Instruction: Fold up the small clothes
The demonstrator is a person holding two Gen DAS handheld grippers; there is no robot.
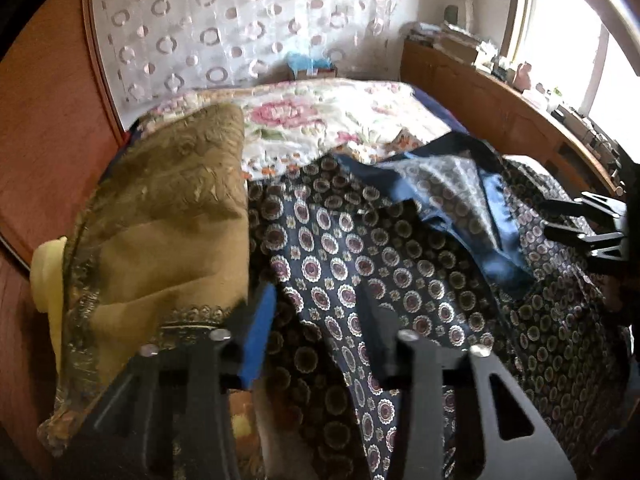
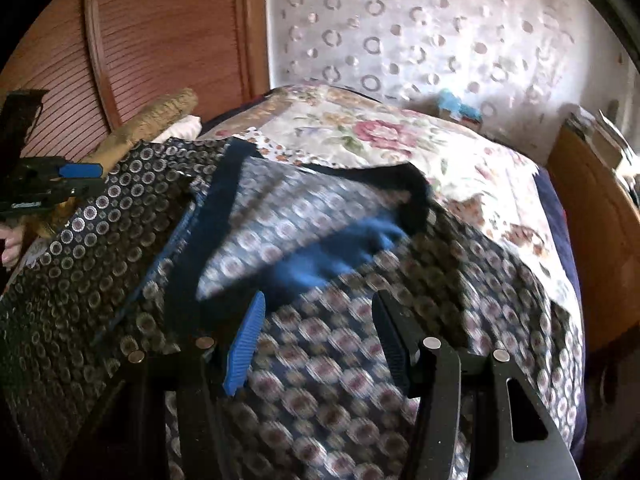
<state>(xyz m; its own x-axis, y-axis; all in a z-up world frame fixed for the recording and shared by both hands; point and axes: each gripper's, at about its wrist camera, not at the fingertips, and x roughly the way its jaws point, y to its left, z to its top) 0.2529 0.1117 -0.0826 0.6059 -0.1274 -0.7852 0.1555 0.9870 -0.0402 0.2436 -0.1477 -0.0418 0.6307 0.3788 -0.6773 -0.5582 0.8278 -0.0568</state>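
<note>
Navy medallion-print garment (image 1: pixel 340 264) lies spread over the bed, on top of the floral quilt (image 1: pixel 340 120) that serves as my marker here. Part of it is turned back toward the quilt, showing a paler reverse and a blue lining (image 2: pixel 332 256) edged with a dark band. The left gripper (image 1: pixel 320 312) hangs over the garment's near part, its jaws parted with patterned cloth seen between them, though I cannot tell whether the pads (image 1: pixel 260 328) touch it. An olive brocade cloth (image 1: pixel 168 216) is heaped beside that gripper, at the quilt's wardrobe side. The right gripper (image 2: pixel 320 336) hovers above the garment below the turned-back flap, jaws apart and gripping nothing; its view is smeared with blur. A wooden sideboard (image 1: pixel 500 112) stands beyond the quilt, under the window.
</note>
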